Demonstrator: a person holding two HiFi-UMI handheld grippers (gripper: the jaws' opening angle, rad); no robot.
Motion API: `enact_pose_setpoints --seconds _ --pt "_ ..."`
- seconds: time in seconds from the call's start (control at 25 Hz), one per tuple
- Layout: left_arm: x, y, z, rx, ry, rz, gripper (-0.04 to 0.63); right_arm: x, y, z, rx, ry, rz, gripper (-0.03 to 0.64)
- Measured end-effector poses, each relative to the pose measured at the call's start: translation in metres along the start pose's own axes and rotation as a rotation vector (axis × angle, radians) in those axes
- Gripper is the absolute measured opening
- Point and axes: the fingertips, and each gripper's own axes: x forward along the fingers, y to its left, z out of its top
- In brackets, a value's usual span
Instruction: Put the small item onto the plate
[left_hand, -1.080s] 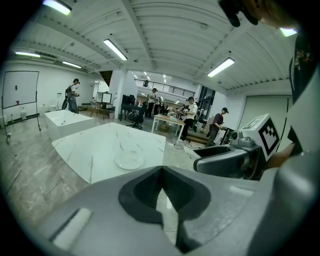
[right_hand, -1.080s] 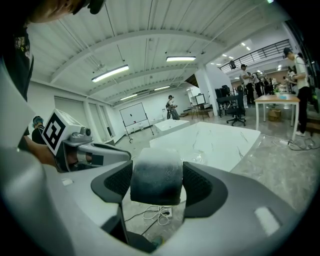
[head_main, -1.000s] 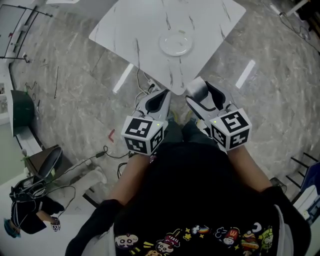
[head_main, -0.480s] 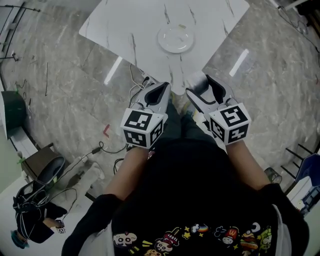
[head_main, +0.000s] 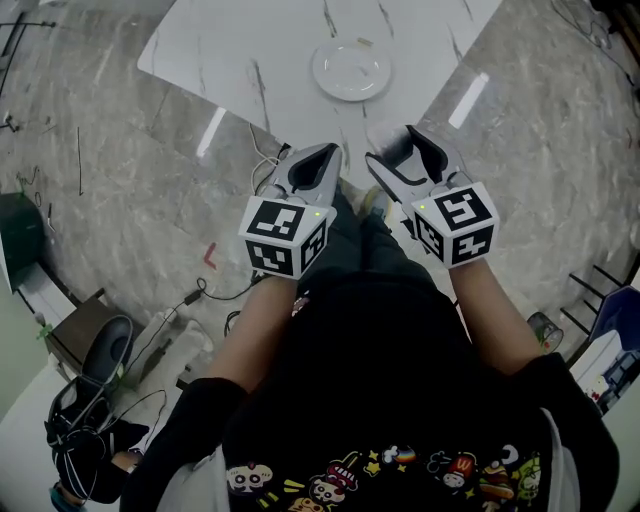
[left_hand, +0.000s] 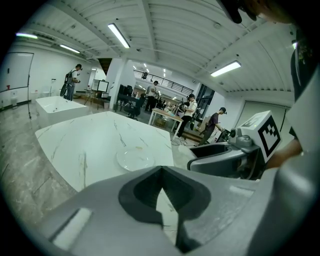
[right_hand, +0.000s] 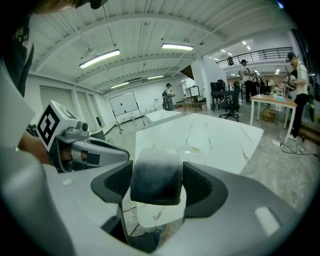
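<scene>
A white plate (head_main: 350, 70) lies on the white marble table (head_main: 250, 50), with a tiny yellowish bit at its far rim. My right gripper (head_main: 398, 152) is shut on a small rounded item (right_hand: 156, 175), dark grey fading to white, held short of the table's near corner. The right gripper view shows the plate (right_hand: 196, 149) partly hidden behind the item. My left gripper (head_main: 318, 162) hovers beside it at the same height, shut with nothing in it; in the left gripper view its jaws (left_hand: 162, 172) meet, with the plate (left_hand: 135, 160) beyond them.
The table's near corner points at me, between the two grippers. Cables (head_main: 270, 165) and a power strip lie on the grey stone floor to the left. A dark chair (head_main: 95, 350) stands lower left. Other tables and several people stand far behind.
Both grippers have moved forward to the table's near corner. The plate has slid slightly up in the head view. The right gripper's hold on the item is unchanged.
</scene>
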Motion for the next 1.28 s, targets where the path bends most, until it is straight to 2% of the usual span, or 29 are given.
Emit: enact_pose_setpoints --seconds 0.36,0.72,1.12,1.28 --pt "0.024 0.025 0.006 -0.015 0.008 -0.023 0.0 0.05 -0.016 0.011 -0.021 0.031 -0.016 0.341" --pt "0.038 0.059 0.011 -0.054 0.021 -0.015 0.0 0.092 -0.036 0.016 -0.017 0.082 -0.037 0.341" --pt "0.062 0.091 0.003 -0.104 0.053 -0.035 0.0 0.141 -0.062 0.01 -0.02 0.149 -0.066 0.341" --pt "0.082 0.116 -0.005 -0.122 0.068 -0.045 0.0 0.176 -0.077 0.005 -0.023 0.172 -0.084 0.341"
